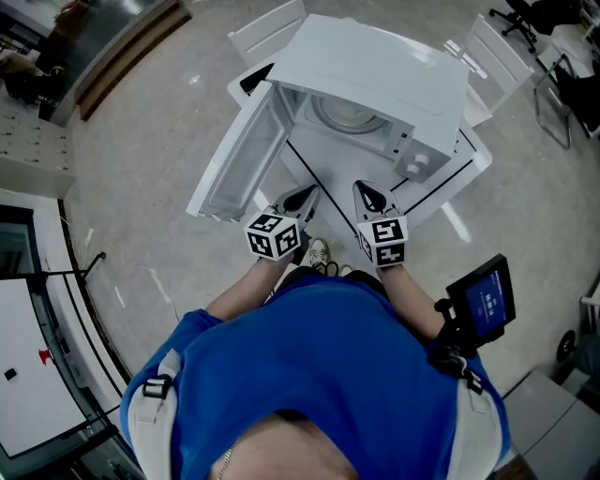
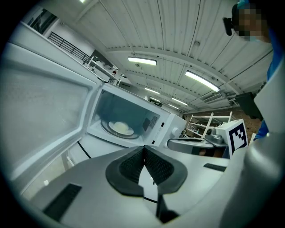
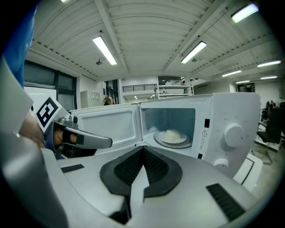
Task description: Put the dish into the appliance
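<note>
A white microwave (image 1: 375, 66) stands on a white table (image 1: 473, 161) with its door (image 1: 239, 155) swung wide to the left. Inside, a white dish (image 3: 173, 136) with a pale mound on it rests on the glass turntable (image 2: 121, 128). Both grippers hover in front of the oven, outside the cavity. My left gripper (image 1: 302, 197) is shut with nothing between its pads (image 2: 133, 165). My right gripper (image 1: 368, 192) is likewise shut and holds nothing, its pads (image 3: 153, 165) meeting at the tips. Each gripper shows in the other's view, side by side.
The microwave's knobs (image 3: 234, 135) are on its right panel. White chairs (image 1: 267, 28) (image 1: 497, 52) stand behind the table. A black screen device (image 1: 483, 300) hangs at the person's right side. Shelving (image 2: 202, 127) stands further off.
</note>
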